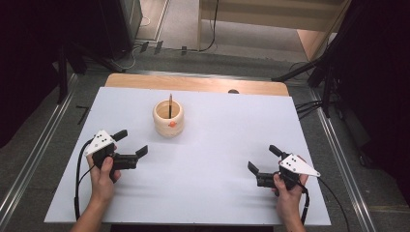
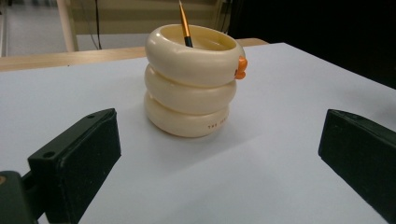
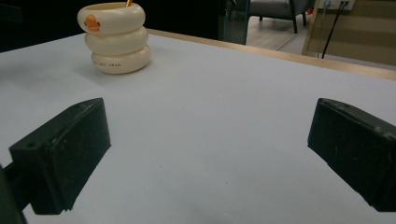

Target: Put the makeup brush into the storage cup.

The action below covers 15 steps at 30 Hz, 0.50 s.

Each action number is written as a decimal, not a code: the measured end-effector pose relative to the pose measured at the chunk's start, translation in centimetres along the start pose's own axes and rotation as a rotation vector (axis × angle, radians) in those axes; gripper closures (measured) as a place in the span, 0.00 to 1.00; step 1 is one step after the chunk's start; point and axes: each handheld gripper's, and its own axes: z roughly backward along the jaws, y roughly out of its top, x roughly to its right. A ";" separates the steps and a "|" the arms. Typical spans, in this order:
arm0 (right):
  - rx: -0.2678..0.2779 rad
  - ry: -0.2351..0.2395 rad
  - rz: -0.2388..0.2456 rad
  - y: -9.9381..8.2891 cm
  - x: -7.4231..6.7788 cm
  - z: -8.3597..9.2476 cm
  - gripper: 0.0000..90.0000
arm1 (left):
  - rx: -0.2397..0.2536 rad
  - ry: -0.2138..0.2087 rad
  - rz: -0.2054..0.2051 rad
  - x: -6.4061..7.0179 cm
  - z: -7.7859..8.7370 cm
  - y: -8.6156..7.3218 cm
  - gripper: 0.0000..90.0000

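A cream holder (image 1: 168,118) shaped like three stacked rings stands upright on the white table (image 1: 212,145), left of centre toward the back. It has a small orange mark on its front and a thin pencil (image 1: 170,105) standing inside. My left gripper (image 1: 130,143) is open, a short way to the holder's near left, its jaws pointing at the holder (image 2: 191,84) and pencil (image 2: 185,24). My right gripper (image 1: 263,159) is open near the front right, far from the holder (image 3: 116,37). Both hold nothing.
The white sheet covers a wooden tabletop (image 1: 193,83) whose back strip shows. Beyond it lie grey floor, cables (image 1: 309,107) and dark stands (image 1: 329,67). A metal rail (image 1: 34,150) runs along the left side.
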 end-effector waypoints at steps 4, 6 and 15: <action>0.000 -0.001 0.000 0.0 0.0 0.0 0.00 | -0.011 0.006 -0.009 0.0 0.4 -0.4 0.00; 0.001 -0.002 -0.002 0.0 0.0 0.0 0.00 | -0.008 0.013 -0.005 -0.1 0.6 -0.6 0.00; 0.002 -0.005 -0.002 -0.1 0.1 0.0 0.00 | -0.004 0.041 -0.007 -0.4 2.1 -1.3 0.00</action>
